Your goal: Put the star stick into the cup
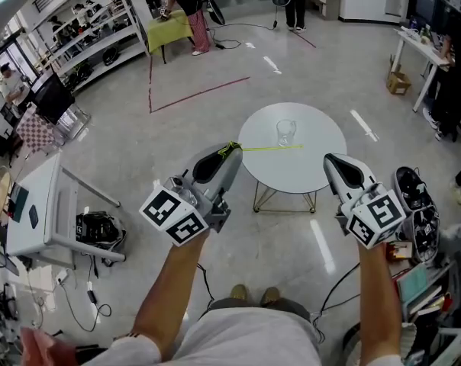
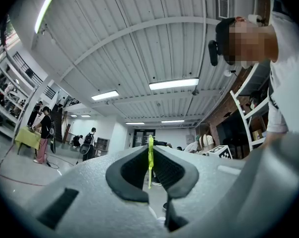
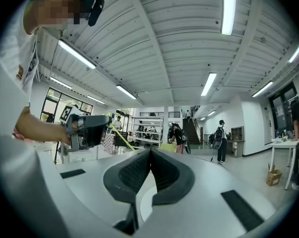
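A thin yellow-green star stick (image 1: 270, 147) runs level from my left gripper (image 1: 229, 150) out over the round white table (image 1: 316, 168), its far end just right of a clear glass cup (image 1: 286, 133) standing upright near the table's middle. The left gripper is shut on the stick's near end; in the left gripper view the stick (image 2: 150, 161) stands pinched between the black pads. My right gripper (image 1: 331, 161) hovers at the table's right front edge, shut with nothing in it, its pads (image 3: 150, 170) pressed together. In the right gripper view the left gripper (image 3: 87, 129) and stick (image 3: 121, 137) show at left.
The table stands on thin wire legs over a glossy grey floor. A white stand (image 1: 43, 212) with a black bag (image 1: 99, 229) is at my left, shoes (image 1: 417, 204) and clutter at my right. Red tape lines (image 1: 200, 91) and people lie beyond.
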